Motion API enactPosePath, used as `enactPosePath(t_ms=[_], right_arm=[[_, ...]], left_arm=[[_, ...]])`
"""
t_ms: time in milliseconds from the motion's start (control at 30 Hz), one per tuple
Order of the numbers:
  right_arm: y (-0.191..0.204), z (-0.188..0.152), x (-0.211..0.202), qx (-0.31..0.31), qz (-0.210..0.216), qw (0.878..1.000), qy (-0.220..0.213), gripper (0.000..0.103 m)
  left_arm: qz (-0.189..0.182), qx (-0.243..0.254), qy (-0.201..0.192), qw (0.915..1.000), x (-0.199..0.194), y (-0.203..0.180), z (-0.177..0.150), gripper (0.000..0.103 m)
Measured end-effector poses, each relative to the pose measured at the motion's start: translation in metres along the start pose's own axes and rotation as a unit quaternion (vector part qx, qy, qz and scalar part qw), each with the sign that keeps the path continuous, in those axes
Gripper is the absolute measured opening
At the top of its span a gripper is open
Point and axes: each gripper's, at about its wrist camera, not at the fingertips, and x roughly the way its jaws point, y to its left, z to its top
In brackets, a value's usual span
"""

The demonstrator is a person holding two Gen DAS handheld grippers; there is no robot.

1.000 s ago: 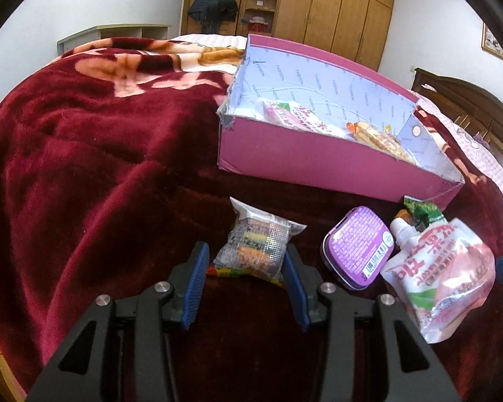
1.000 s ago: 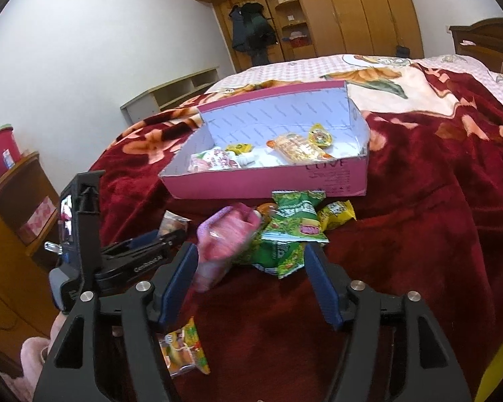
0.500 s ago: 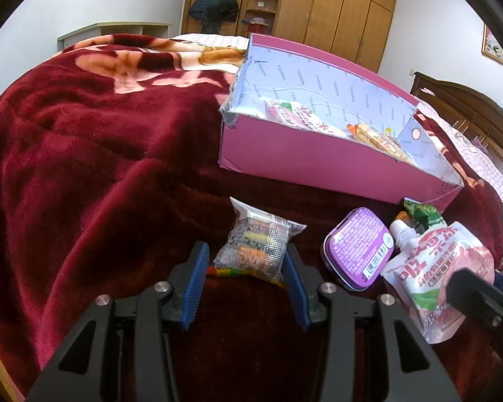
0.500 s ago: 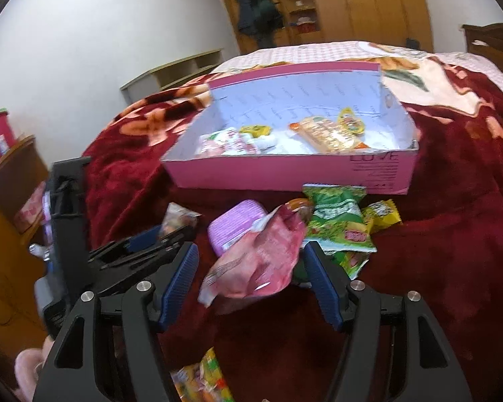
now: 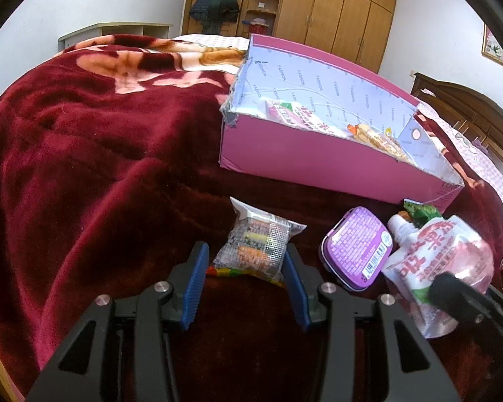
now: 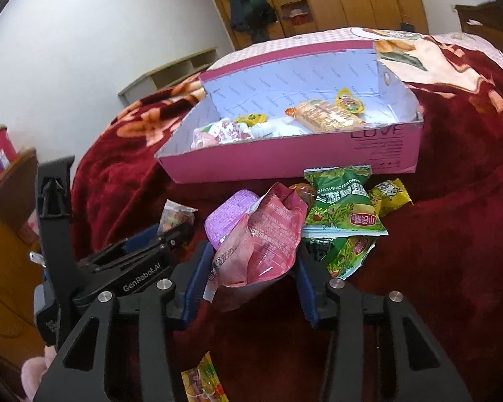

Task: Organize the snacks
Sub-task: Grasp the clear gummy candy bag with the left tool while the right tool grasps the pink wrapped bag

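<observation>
A clear snack packet (image 5: 258, 248) lies on the red blanket between the blue pads of my left gripper (image 5: 246, 261), which is shut on it. In the right wrist view a pink drink pouch (image 6: 261, 234) stands crumpled between the pads of my right gripper (image 6: 253, 258), whose jaws are closing and press on both its sides. One right finger (image 5: 452, 284) shows at the pouch (image 5: 446, 251) in the left wrist view. Behind the snacks stands the open pink box (image 6: 285, 167), holding a few packets.
A purple tin (image 5: 355, 244) lies between the two grippers. Green packets (image 6: 345, 204) and a yellow one (image 6: 389, 194) sit right of the pouch, before the box. A colourful packet (image 6: 201, 382) lies under my right gripper. The red blanket (image 5: 100, 167) drops away at left.
My right gripper has come forward over the pink pouch and narrowed its jaws onto it, crumpling it. The left gripper and its packet have not moved.
</observation>
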Motion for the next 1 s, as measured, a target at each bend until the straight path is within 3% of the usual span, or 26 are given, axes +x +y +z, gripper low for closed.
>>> enactPosePath(t_ms=[567, 1000], right_arm=[[-0.002, -0.002, -0.034, -0.011, 0.009, 0.999, -0.05, 0.047], [-0.017, -0.003, -0.055, -0.001, 0.017, 0.998, -0.066, 0.047]], left_arm=[[0.003, -0.002, -0.004, 1.0, -0.013, -0.001, 0.004, 0.047], [-0.012, 0.013, -0.034, 0.9993, -0.046, -0.013, 0.009, 0.047]])
